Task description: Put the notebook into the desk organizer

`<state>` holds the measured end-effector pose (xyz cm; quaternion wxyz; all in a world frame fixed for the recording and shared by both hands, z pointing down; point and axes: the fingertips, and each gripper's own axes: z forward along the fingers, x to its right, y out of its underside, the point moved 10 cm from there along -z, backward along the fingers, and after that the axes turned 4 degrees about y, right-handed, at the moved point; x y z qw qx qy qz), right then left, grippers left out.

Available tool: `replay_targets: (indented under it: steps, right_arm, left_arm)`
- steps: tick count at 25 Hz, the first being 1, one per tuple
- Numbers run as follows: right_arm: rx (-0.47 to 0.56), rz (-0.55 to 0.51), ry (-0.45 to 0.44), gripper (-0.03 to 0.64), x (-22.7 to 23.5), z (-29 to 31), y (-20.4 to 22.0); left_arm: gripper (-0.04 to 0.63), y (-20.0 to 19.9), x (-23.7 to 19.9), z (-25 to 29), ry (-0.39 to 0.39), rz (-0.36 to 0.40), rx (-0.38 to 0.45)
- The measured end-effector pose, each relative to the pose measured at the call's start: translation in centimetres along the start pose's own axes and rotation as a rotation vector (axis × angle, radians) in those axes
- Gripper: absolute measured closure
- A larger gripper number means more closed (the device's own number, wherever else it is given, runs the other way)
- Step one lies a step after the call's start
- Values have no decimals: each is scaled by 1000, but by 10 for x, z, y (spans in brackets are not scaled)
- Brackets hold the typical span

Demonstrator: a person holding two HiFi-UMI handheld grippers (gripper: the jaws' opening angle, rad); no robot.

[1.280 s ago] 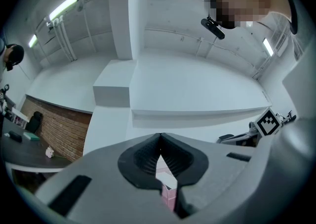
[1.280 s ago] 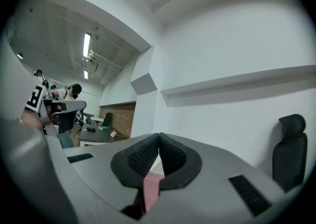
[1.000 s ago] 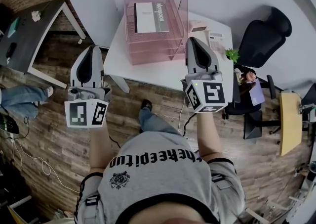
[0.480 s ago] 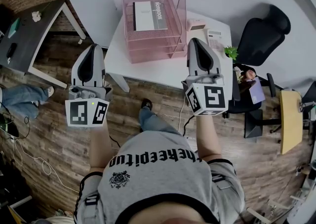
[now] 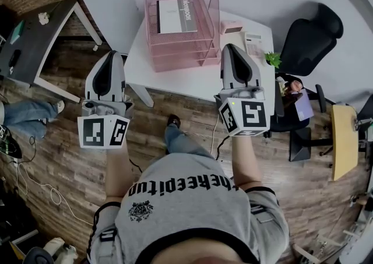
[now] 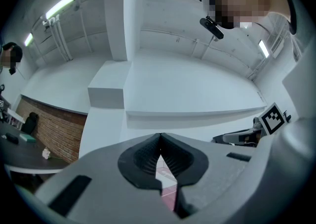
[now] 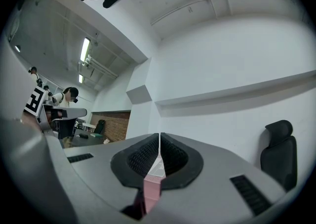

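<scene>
Hovering over the near edge of the white bench [image 5: 192, 79], both grippers sat side by side, well apart from everything on it. The left gripper [image 5: 111, 54] had its jaws pinched together at the tips with nothing caught between them, and the right gripper [image 5: 231, 47] was closed up the same way, empty. That made sense, because there was no load to carry: the notebook [image 5: 176, 16] lay flat in the top tray of the pink desk organizer [image 5: 180, 59], cover up, spine towards the left wall. By my reading the job was done, and the closed, empty jaws looked like a parked posture rather than a reach.

The organizer stood at the far left of the bench, its open front facing the person, which is why a flat slide-in from this side would suit it.

Counting up: two grippers, one notebook, one organizer. It seemed to have three stacked tiers, though the lower ones blurred together from this high angle. Just right of it sat one small pink box [image 5: 232, 26], then one pale gadget [image 5: 254, 41], possibly a calculator. One little green plant [image 5: 273, 62] perched at the bench's right corner, and one black chair [image 5: 312, 38] stood beyond that.
</scene>
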<state>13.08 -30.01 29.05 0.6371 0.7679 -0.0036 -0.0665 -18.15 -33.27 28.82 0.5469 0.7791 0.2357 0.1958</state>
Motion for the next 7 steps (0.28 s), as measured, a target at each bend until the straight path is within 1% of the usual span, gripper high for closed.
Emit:
replay_targets:
  steps: [7]
  right_arm:
    - [5, -1, 3, 614, -2, -4, -2]
  left_arm:
    - [592, -2, 0, -4, 1, -1, -1]
